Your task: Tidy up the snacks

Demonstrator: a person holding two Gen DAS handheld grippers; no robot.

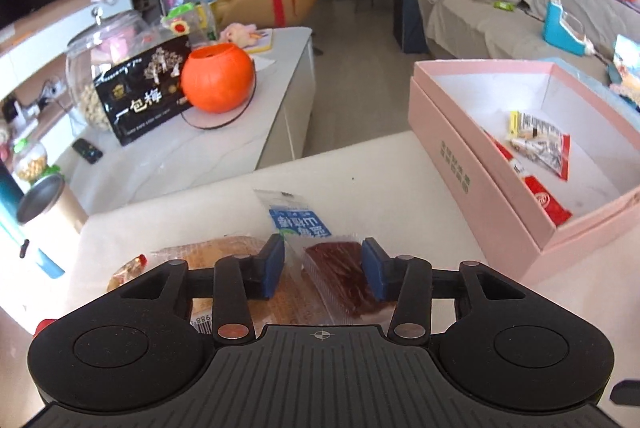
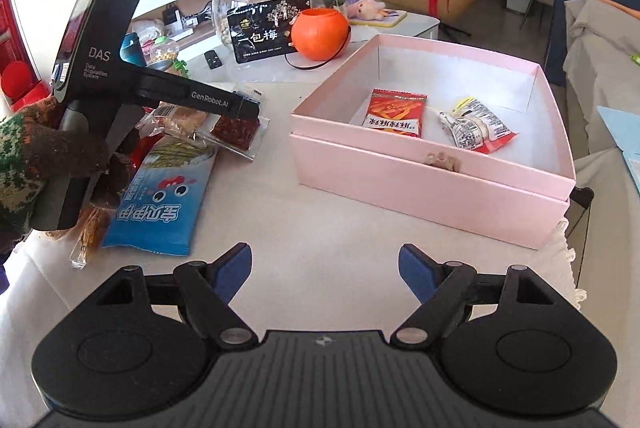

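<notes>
In the left wrist view, the left gripper (image 1: pixel 323 266) sits low at centre frame with its blue pads on either side of a clear packet of dark red snack (image 1: pixel 340 280); whether the pads press it cannot be told, so the grip is uncertain. The packet lies on the white table (image 1: pixel 400 168), partly over a bread packet (image 1: pixel 224 256). The pink box (image 1: pixel 480 164) fills the right of that frame. In the right wrist view, the right gripper (image 2: pixel 325 270) at bottom centre is spread wide and empty above the table. The box at centre right holds a red packet (image 2: pixel 394 112) and a grey-and-red packet (image 2: pixel 476 126). A blue bag (image 2: pixel 160 204) lies at lower left, beside a gloved hand (image 2: pixel 44 156).
</notes>
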